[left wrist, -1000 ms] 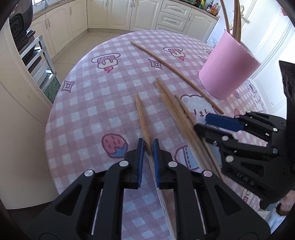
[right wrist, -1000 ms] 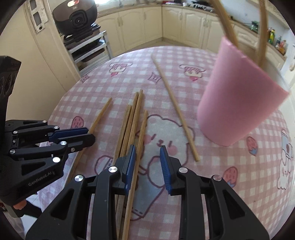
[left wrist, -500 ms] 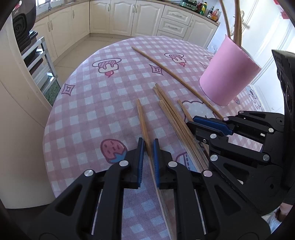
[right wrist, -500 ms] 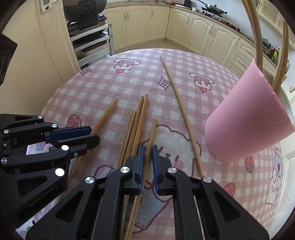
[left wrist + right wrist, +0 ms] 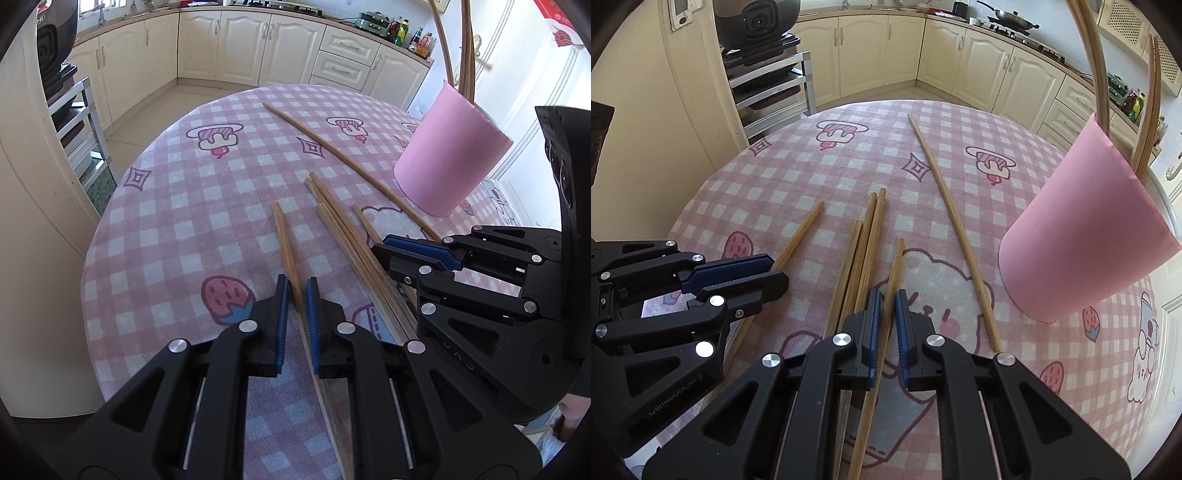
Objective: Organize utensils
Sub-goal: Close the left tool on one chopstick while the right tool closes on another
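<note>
Nearest, the left gripper (image 5: 294, 291) is clamped on a single chopstick (image 5: 284, 236), and just beside it the right gripper (image 5: 885, 301) is clamped on another chopstick (image 5: 894, 269), both lying on the pink checked tablecloth (image 5: 177, 221). Between these two lies a bundle of chopsticks (image 5: 862, 243), on the near side of the pink cup (image 5: 1082, 236). A long chopstick (image 5: 945, 206) runs past the cup's foot toward the far edge, and more chopsticks (image 5: 1095, 62) stand inside the cup.
</note>
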### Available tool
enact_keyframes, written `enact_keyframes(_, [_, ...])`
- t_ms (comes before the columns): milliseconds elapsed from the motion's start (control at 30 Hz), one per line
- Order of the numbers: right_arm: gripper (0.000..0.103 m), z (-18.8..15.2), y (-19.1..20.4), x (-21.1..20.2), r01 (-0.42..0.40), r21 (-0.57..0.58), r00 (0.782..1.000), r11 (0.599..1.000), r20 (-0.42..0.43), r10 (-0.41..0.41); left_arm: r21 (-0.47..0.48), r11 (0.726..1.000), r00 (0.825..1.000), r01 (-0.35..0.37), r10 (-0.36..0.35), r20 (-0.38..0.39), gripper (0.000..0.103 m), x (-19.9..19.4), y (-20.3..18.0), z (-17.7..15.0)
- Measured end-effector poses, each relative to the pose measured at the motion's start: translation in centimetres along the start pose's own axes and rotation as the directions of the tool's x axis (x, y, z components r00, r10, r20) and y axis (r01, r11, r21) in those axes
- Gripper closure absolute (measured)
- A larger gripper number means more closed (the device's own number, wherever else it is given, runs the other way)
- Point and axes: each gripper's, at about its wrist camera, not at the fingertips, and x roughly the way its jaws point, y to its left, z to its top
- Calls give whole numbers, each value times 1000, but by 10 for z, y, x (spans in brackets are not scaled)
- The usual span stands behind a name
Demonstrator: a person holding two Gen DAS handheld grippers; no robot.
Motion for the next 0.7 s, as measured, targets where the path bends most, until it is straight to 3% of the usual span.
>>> enact_keyframes(700, [95, 1, 1, 1, 6, 13, 1000, 1000, -5, -6, 13, 1000, 1000, -4, 4, 6, 92, 0, -1, -1])
